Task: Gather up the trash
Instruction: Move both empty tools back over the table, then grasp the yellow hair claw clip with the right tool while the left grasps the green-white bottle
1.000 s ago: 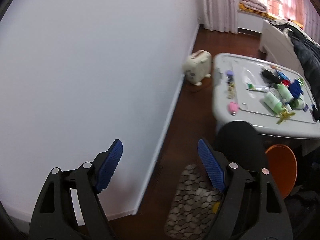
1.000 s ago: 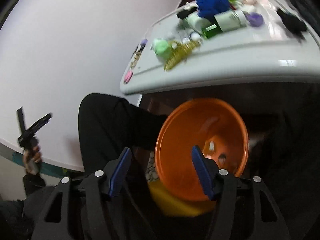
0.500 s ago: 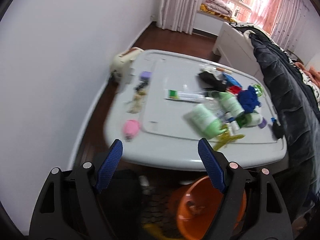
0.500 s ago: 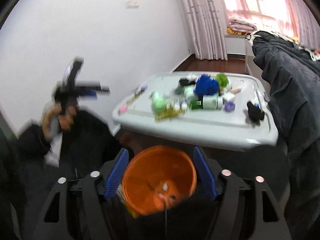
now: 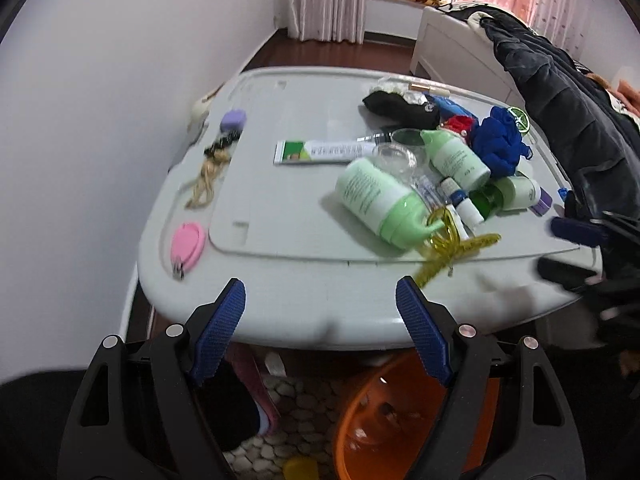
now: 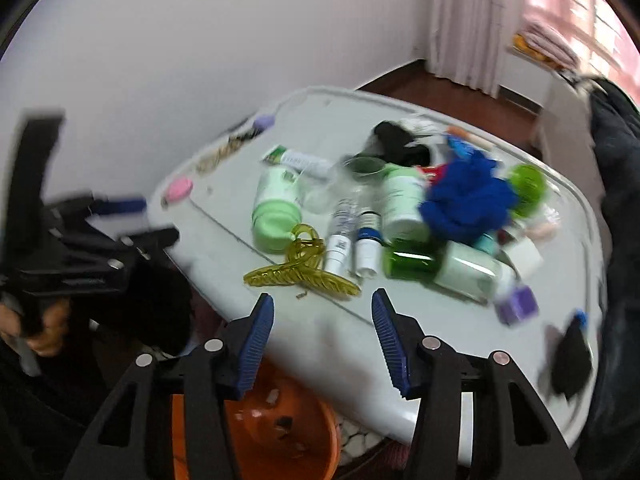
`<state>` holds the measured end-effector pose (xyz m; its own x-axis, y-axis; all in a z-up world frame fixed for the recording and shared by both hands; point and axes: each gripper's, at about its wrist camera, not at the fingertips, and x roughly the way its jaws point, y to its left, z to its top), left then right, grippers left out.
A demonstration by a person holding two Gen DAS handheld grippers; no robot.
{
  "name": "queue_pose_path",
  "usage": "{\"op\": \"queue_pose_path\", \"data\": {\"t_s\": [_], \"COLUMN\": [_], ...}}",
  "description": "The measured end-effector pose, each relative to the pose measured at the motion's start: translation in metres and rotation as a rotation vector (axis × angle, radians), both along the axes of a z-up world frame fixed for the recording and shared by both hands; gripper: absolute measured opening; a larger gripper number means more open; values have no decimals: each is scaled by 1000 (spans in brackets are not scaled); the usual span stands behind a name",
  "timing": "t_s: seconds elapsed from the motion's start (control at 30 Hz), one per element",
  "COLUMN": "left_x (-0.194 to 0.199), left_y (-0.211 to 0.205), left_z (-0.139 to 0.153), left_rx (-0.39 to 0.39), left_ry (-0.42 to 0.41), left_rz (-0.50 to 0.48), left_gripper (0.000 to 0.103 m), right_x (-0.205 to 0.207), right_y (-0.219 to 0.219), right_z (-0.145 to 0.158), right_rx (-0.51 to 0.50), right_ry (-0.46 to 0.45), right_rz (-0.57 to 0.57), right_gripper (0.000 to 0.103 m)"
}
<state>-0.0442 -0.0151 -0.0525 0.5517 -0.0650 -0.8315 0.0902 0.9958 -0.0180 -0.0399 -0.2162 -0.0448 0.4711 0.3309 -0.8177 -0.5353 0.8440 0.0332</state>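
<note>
A cluttered pale grey plastic table point(image 5: 280, 272) fills both wrist views. From the left along its rim lie one round pink compact point(image 5: 187, 242), one tangle of beige hair ties point(image 5: 206, 184) and one small lilac case point(image 5: 233, 119). Toward the middle sits one flat green-and-white toothpaste box point(image 5: 324, 151), then one large pale green lotion bottle point(image 5: 380, 204) on its side, its cap touching one translucent yellow claw hair clip point(image 5: 452, 246). Two more green-and-white bottles lie further right, point(image 5: 458, 157) and point(image 5: 508, 196), beside one bunched blue cloth point(image 5: 500, 145) and one black cloth bundle point(image 5: 400, 106). Some of the smaller pieces are too blurred to name.

The left gripper point(image 5: 320, 332) hangs at the table's near edge, its blue-padded fingers point(image 5: 218, 330) spread wide with nothing between them. The right gripper point(image 6: 322, 340) is likewise spread and empty, just short of the hair clip point(image 6: 302, 266). One round orange plastic bin point(image 5: 400, 420) stands on the floor under the near edge, with a few scraps inside; the right view shows it too point(image 6: 276, 432).

Half a second ago the left camera stood further back from the table and higher; the tabletop now sits closer and larger. A second ago it faced mostly bare wall. The right camera, then looking down into the bin, now looks across the table.
</note>
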Motion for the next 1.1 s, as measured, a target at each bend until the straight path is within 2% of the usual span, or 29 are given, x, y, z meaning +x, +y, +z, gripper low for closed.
{"op": "queue_pose_path", "data": {"t_s": [0.07, 0.17, 0.3, 0.4, 0.47, 0.5, 0.57, 0.6, 0.7, 0.77, 0.9, 1.0, 1.07, 1.1], "left_x": [2, 7, 11, 13, 11, 10, 9, 9, 11, 15, 32, 55, 76, 89], "left_y": [1, 10, 17, 22, 24, 24, 22, 21, 19, 18, 9, 1, 2, 3], "left_z": [-3, -12, -17, -16, -15, -14, -14, -15, -17, -16, -11, -18, -35, -53], "left_rx": [9, -19, -25, -34, -36, -26, -8, 5, 5, -10, -66, -14, 13, 34], "left_ry": [1, 41, 60, 63, 53, 39, 32, 35, 43, 45, 35, 34, 85, 148], "left_rz": [-7, 2, 38, 64, 70, 74, 73, 71, 54, 46, 31, 82, 113, 133], "left_gripper": [76, 76, 76, 76, 76, 76, 76, 76, 76, 76, 76, 76, 76, 77], "right_x": [5, 10, 17, 22, 28, 33, 54, 57, 49, 50, 36, 13, 0, -6], "right_y": [14, 27, 49, 66, 77, 77, 74, 74, 76, 57, 9, -20, -36, -44], "right_z": [-10, -19, -36, -49, -65, -65, -68, -67, -64, -55, -21, -1, 6, 9], "right_rx": [-41, -56, -165, -224, -311, -283, -195, -172, -184, -112, 28, 44, 54, 69], "right_ry": [-30, -35, -59, -42, -54, -51, 46, 64, 55, 91, 70, 20, 13, 16], "right_rz": [50, 132, 259, 362, 417, 429, 386, 385, 363, 269, 100, 11, -45, -70], "right_gripper": [52, 52, 52, 52, 51, 49, 37, 27, 26, 26, 26, 26, 26, 26]}}
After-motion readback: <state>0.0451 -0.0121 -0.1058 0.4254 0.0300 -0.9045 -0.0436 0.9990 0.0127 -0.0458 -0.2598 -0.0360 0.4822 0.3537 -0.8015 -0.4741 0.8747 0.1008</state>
